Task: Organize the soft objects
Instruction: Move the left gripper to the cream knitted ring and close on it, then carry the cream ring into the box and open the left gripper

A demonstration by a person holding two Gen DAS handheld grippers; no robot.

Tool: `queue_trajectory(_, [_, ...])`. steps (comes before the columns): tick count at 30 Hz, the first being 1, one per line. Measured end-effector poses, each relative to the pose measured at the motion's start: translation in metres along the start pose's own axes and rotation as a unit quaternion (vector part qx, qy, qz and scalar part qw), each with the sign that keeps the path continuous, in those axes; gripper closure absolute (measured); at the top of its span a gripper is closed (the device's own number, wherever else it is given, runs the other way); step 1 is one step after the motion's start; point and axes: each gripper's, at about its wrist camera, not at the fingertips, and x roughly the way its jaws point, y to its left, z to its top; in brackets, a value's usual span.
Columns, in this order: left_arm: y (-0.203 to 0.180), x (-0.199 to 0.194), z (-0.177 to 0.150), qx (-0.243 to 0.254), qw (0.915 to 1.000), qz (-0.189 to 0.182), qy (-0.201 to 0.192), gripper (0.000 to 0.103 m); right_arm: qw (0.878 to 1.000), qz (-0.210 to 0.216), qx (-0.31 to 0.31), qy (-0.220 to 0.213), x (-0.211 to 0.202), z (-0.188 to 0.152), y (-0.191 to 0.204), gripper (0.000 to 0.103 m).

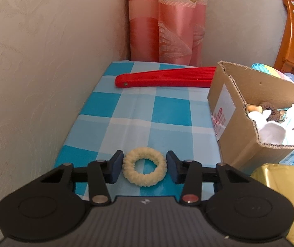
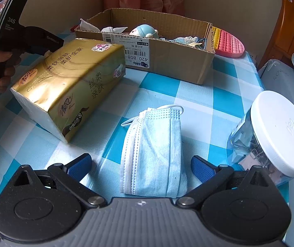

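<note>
The left gripper (image 1: 145, 165) straddles a cream fluffy hair scrunchie (image 1: 144, 166) lying on the blue-and-white checked tablecloth (image 1: 151, 111); its blue pads sit right at the ring's sides, though whether they press it is hard to judge. The right gripper (image 2: 140, 165) hangs with its jaws spread wide on either side of a folded pale-blue face mask (image 2: 154, 154), touching nothing. Just beside the mask lies a gold tissue pack (image 2: 68, 82) printed with Chinese characters and an "S". Behind it, the open cardboard box (image 2: 167, 61) carries a label reading "420 B08", with soft toys inside. A white-lidded clear jar (image 2: 278, 131) stands near the mask, and a closed red folding fan (image 1: 165, 77) rests behind the box.
</note>
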Motion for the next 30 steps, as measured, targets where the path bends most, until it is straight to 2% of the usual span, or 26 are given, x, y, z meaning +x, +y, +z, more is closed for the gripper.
queue_trajectory(13, [0.0006, -0.0011, -0.0007, -0.003, 1.0, -0.001, -0.002, 0.059, 0.999, 0.005, -0.008, -0.04, -0.002, -0.0096, -0.0017, 0.0])
queue_trajectory(18, [0.0, -0.0015, -0.0006, -0.005, 1.0, 0.001, -0.002, 0.059, 0.999, 0.004, -0.006, -0.041, -0.0013, -0.0082, -0.0016, 0.0])
queue_trajectory(26, [-0.0005, -0.0016, -0.0004, -0.003, 1.0, 0.003, -0.002, 0.062, 0.999, -0.002, 0.0, -0.044, -0.0055, -0.005, -0.0023, 0.023])
queue_trajectory(28, [-0.0001, -0.0016, -0.0001, -0.003, 1.0, 0.003, -0.002, 0.065, 0.999, -0.007, 0.003, -0.044, -0.0067, -0.0039, -0.0025, 0.034])
queue_trajectory(30, [0.0009, -0.002, -0.0001, -0.004, 1.0, 0.003, -0.001, 0.066, 0.999, -0.011, 0.003, -0.042, -0.0082, -0.0029, -0.0022, 0.036])
